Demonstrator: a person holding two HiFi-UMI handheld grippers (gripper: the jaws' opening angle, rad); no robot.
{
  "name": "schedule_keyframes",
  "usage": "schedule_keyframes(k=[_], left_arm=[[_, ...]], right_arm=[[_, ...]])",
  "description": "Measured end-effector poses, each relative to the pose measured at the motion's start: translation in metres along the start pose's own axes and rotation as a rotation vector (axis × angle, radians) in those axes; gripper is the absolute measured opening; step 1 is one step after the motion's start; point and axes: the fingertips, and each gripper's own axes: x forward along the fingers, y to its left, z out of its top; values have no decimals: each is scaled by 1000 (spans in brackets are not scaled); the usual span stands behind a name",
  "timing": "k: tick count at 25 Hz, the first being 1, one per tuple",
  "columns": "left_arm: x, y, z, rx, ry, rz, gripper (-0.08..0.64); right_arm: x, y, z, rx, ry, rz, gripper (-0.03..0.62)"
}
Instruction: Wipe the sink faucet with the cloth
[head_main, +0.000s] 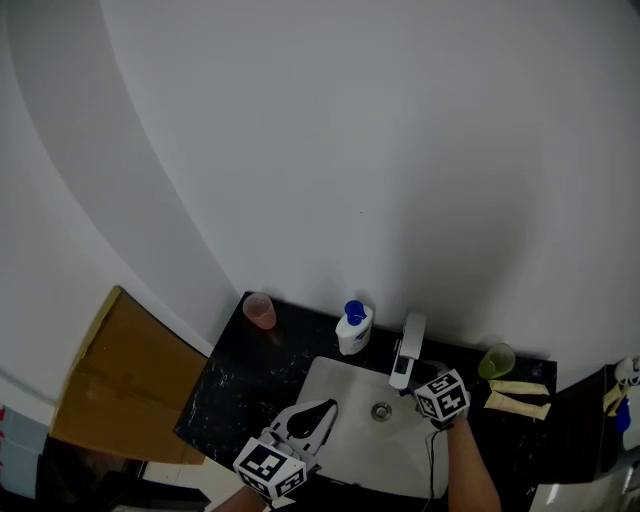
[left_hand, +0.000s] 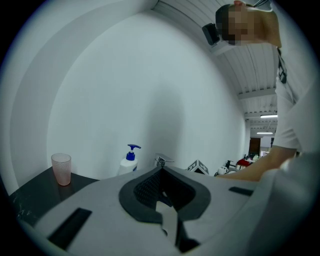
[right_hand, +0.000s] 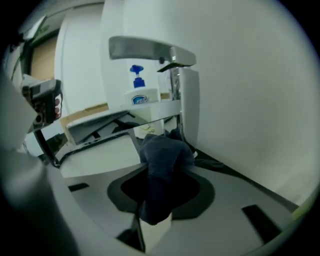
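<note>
Pinching the dark cloth (right_hand: 165, 152) in the right hand-held gripper (right_hand: 160, 175), we are setting its bunched end against the foot of the faucet (right_hand: 187, 105). The faucet is standing at the back edge of the counter (head_main: 225, 385), behind the white sink (head_main: 370, 450). The jaws are standing fairly wide, filled by the thick wad. To wipe well, we are judging that the wad should be pressing flat on the upright body, travelling upward and then along the spout. The pinch should be firm enough that the cloth is not dragging free. The left hand-held gripper (head_main: 318, 410) is hovering over the sink's front left, jaws drawn together on nothing. The soap bottle (head_main: 353, 328) is sitting just left of the faucet, so our strokes should be avoiding it.
</note>
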Motion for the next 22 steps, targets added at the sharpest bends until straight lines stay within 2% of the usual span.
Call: schedule_keyframes(k=[1,3,5,7,10,12,13,16,18,22], left_arm=[[0,-1,1,-1,-2,0,0],[0,-2,1,-4,-5,-3,0],[0,-1,0,-6,-4,-4,0],[0,-1,-2,-8,0,-2,0],[1,-4,-3,-10,1,-5,0],[2,-6,-2,-9,-2,-7,1],[3,-6,-2,-9,-6,-7,0],[2,-6,2,-7,-13,-11,0],[0,-3,3,-7,-5,-3,0],[-1,-3,0,-9,5,2,0]], right_arm=[[-3,4,2,-28,-2,7,114],[-19,9,18,-87,-73,8,114],[-27,3,31,-140,-95,-36,114],[-21,-6,31,-142,-52,-74,114],[-6,-12,15,-55,44,-68,115],[0,-10,0,-77,141,-72,115],[-2,-6,-1,-103,159,-69,114],[-22,2,22,-182,86,-69,114],[-26,-2,31,-238,80,-98,114],[-11,-10,20,-176,86,-84,114]])
